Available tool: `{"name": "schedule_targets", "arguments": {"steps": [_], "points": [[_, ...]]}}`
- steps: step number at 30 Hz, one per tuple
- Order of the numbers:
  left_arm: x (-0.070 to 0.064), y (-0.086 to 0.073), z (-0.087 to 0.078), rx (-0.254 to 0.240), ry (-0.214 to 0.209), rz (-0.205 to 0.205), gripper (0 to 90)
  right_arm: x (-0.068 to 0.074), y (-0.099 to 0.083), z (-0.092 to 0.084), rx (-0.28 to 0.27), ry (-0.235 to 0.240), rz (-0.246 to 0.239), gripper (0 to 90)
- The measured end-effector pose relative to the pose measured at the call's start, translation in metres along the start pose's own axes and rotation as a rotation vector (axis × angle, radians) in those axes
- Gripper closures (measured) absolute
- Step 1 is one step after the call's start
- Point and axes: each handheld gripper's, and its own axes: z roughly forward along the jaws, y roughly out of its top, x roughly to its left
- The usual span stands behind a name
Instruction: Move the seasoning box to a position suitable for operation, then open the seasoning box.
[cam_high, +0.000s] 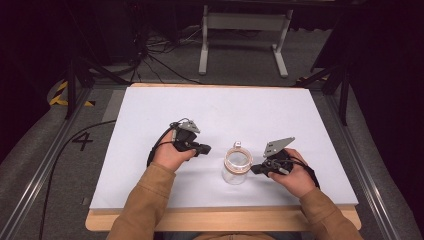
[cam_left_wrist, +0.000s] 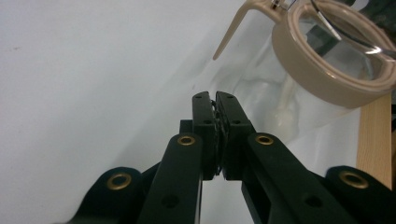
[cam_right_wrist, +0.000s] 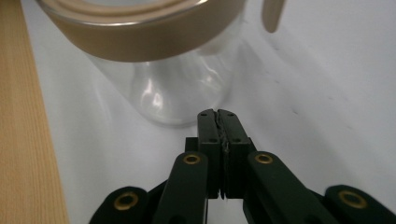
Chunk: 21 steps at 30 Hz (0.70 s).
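- I am seeing the left tool (cam_high: 206, 149) hovering over the white table (cam_high: 150, 115), its jaws pressed together and gripping nothing.
- In the left gripper view that tool (cam_left_wrist: 215, 97) is pointing toward the base of a clear glass jar (cam_left_wrist: 299, 100), which is sitting just ahead of its tips and up to their right, apart from them.
- The jar (cam_high: 235, 166) is standing upright between the two tools, capped by a tan-rimmed lid (cam_high: 236, 157) with a small clasp on the far side.
- The right tool (cam_high: 254, 170) is sitting just beside the jar's wall; its jaws are also closed together and empty.
- In the right gripper view the right tool (cam_right_wrist: 218, 113) is aiming at the jar's lower body (cam_right_wrist: 177, 88), tips very near the glass; I cannot tell whether they are touching.
- The table's wooden edge (cam_right_wrist: 23, 140) is running along that tool's left.
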Motion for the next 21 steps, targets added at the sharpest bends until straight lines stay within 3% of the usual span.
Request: {"name": "schedule_targets", "arguments": {"steps": [5,9,12,14,21], "points": [[-0.003,0.011,-0.001,-0.015,-0.026,0.022,88.4,-0.006,-0.008,-0.022,-0.057,-0.043,0.037,89.7],[-0.006,0.021,-0.002,-0.060,-0.052,0.036,89.3,-0.007,-0.014,-0.033,-0.086,-0.060,0.059,89.8],[-0.009,0.027,-0.001,-0.098,-0.066,0.043,89.2,-0.006,-0.018,-0.037,-0.094,-0.063,0.072,89.7],[-0.012,0.034,0.002,-0.142,-0.067,0.070,89.0,-0.004,-0.022,-0.040,-0.099,-0.069,0.080,89.7],[-0.018,0.046,0.014,-0.184,-0.080,0.097,89.8,0.002,-0.028,-0.045,-0.109,-0.077,0.088,89.7]]}}
